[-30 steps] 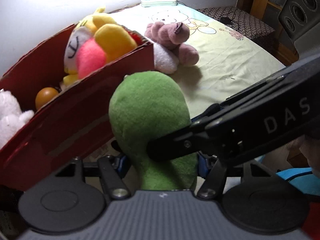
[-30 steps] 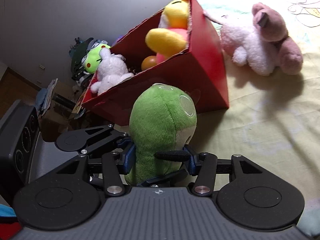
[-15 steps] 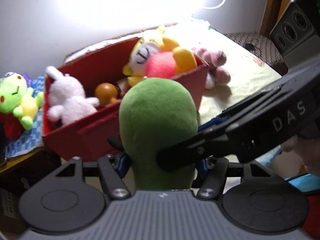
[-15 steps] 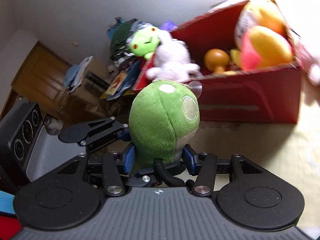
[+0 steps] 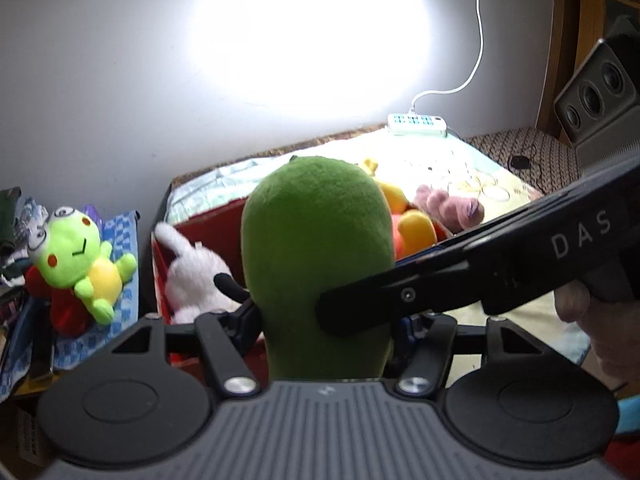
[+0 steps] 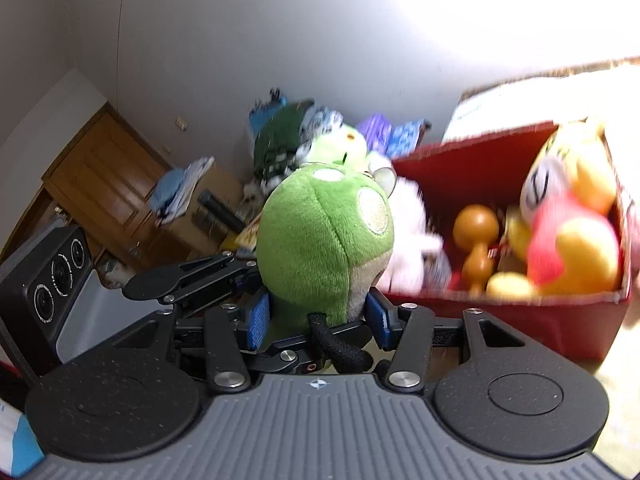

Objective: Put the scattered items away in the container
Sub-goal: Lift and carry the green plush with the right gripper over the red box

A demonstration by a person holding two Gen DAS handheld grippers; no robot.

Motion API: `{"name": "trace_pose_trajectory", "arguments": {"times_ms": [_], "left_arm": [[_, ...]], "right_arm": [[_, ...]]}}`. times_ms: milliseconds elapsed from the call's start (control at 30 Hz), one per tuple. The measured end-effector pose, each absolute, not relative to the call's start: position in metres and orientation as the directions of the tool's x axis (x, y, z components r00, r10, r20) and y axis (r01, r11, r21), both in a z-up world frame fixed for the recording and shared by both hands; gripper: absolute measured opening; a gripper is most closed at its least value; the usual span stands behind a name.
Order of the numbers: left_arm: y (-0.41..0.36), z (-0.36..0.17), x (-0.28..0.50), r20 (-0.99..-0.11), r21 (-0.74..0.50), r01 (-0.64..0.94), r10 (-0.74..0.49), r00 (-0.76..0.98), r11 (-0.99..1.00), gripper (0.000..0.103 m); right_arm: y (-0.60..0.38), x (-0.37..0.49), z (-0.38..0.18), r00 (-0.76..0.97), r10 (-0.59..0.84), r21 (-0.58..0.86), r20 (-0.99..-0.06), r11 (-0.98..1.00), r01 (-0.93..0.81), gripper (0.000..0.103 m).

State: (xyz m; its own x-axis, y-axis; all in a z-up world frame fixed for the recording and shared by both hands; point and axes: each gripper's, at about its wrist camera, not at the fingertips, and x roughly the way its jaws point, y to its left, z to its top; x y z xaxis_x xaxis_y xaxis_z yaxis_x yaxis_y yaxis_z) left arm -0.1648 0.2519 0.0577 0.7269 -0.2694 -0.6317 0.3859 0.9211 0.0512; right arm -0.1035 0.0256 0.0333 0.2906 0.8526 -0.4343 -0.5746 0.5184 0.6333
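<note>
Both sets of tongs are clamped on the same green plush toy (image 6: 324, 240), the left tongs (image 5: 326, 320) and the right tongs (image 6: 318, 318) carrying it in the air just short of the red box (image 6: 520, 320). The box already holds a white plush (image 5: 192, 276), a yellow-and-pink one (image 6: 568, 240) and an orange toy (image 6: 476, 236). A pink plush (image 5: 448, 208) lies on the bed beyond, not yet tidied.

plush toys: 6 (image 5: 316, 248) | red box: 1 (image 6: 480, 160) | orange gourds: 1 (image 6: 476, 240) | power strips: 1 (image 5: 416, 123)
</note>
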Motion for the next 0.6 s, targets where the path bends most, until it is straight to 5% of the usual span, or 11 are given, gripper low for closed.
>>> {"name": "trace_pose_trajectory", "arguments": {"times_ms": [333,600], "left_arm": [[0.253,0.057,-0.092,-0.615,-0.048,0.409,-0.35,0.706,0.911,0.065],[0.255,0.017,-0.04,-0.681,-0.179,0.371,-0.387,0.621,0.911,0.065]], "right_arm": [[0.032,-0.06,0.039,0.452,0.775,0.579,-0.442,0.631,-0.516,0.053],[0.037,-0.018,0.012,0.447,0.706,0.561,-0.55,0.708,-0.428,0.053]]}}
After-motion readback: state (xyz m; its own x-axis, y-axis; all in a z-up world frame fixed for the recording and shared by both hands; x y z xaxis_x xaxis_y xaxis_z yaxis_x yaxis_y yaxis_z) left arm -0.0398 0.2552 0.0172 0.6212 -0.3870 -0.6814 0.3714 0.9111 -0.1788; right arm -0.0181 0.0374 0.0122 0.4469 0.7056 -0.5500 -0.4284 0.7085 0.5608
